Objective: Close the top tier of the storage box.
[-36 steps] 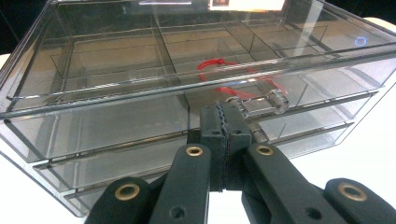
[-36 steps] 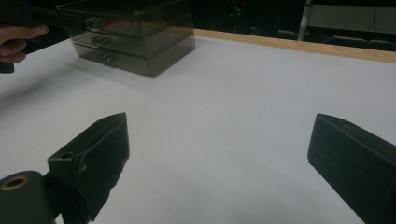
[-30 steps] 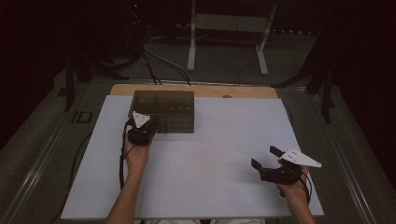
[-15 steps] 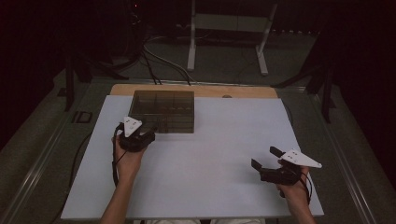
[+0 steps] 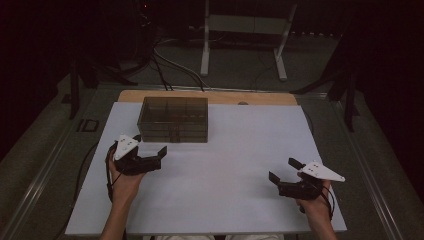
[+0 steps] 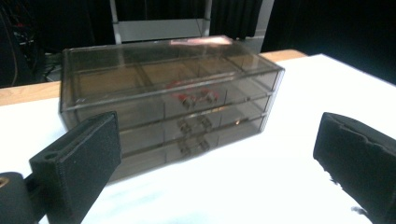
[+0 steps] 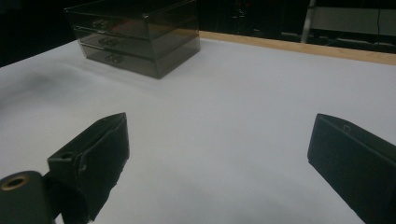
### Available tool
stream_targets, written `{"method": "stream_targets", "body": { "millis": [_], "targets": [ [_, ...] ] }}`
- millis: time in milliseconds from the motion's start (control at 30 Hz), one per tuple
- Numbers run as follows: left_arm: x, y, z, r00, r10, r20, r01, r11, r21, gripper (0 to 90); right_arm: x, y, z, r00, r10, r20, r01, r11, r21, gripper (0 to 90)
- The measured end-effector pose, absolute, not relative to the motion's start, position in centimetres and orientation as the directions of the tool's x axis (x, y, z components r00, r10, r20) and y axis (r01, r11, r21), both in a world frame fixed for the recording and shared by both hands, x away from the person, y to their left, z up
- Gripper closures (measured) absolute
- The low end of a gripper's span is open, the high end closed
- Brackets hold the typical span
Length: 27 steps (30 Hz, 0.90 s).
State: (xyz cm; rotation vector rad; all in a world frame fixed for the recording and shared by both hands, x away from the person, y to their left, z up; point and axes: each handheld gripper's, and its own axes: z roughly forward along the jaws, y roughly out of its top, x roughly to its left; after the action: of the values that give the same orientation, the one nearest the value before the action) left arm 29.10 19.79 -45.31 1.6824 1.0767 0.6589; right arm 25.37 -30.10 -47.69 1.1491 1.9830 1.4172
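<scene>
Drawers first: a smoky translucent plastic three-drawer organizer box (image 5: 174, 119) sits on the white rectangular table (image 5: 235, 195), toward its far edge and left of centre. All three drawers look pushed in; small metal handles show on their fronts, and something red (image 6: 194, 95) lies in the top drawer, too blurred to name.

Near the box's front left corner, the black left gripper (image 5: 151, 156) is held in the person's left hand (image 5: 122, 186), apart from the box, its jaws spread wide and gripping nothing. In the left gripper view the box's front fills the space between the two jaws.

Well away from the box, toward the table's near right corner, the black right gripper (image 5: 282, 171) is held in the right hand (image 5: 315, 207), jaws also spread wide with bare tabletop between them. In the right gripper view the box (image 7: 135, 35) stands far off at upper left
</scene>
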Motion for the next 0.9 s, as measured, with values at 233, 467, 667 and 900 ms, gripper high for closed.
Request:
{"method": "stream_targets", "body": {
  "millis": [233, 467, 667, 900],
  "targets": [
    [27.3, 20.9, -46.2, 0.473, 0.880, -0.034, 0.339, -0.147, 0.929, 2.5, 25.2, -30.0, -47.7, -0.560, 0.821, 0.112, 0.366, 0.123, 0.923, 5.6],
    [26.2, 21.3, -46.6, 0.516, 0.856, -0.044, 0.326, -0.148, 0.934, 2.5, 25.0, -29.9, -47.6, -0.564, 0.819, 0.109, 0.352, 0.120, 0.928, 5.5],
    [25.7, 21.5, -46.8, 0.521, 0.853, -0.038, 0.310, -0.147, 0.939, 2.5, 24.4, -30.1, -47.7, -0.559, 0.823, 0.102, 0.342, 0.118, 0.932, 4.4],
    [25.3, 21.7, -46.9, 0.509, 0.860, -0.036, 0.303, -0.139, 0.943, 2.5, 23.9, -30.5, -47.7, -0.546, 0.832, 0.102, 0.333, 0.104, 0.937, 4.2]
  ]
}}
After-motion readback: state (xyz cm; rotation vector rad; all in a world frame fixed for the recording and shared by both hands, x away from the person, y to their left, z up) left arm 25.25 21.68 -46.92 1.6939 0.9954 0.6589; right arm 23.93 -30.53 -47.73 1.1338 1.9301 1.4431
